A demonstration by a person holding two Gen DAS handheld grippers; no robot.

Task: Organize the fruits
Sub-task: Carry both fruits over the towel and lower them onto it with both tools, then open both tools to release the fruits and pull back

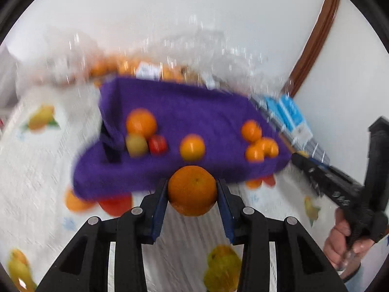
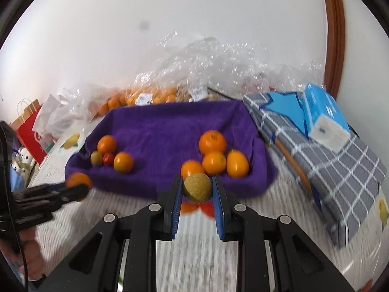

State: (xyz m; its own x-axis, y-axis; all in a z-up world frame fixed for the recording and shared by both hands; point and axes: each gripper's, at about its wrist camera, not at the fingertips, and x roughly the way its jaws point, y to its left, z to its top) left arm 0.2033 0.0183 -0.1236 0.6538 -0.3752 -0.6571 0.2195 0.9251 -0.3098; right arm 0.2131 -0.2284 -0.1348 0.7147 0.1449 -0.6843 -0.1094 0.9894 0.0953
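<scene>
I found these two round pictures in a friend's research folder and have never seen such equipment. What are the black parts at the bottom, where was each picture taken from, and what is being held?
No robot here: a person holds a black two-fingered tool in each hand, and a fisheye camera on each looks forward along its fingers, hence the round, bent pictures.

The left wrist view shows the left tool shut on an orange. At its right edge a hand grips the other tool.

The right wrist view shows the right tool shut on a greenish-brown fruit, rough-skinned; I cannot name it surely.

Ahead of both sits a purple towel-lined tray with two clusters of fruit, mostly oranges, on a fruit-printed tablecloth. Behind lie clear bags of oranges; to the right, a grey checked cloth with a blue tissue box.
</scene>
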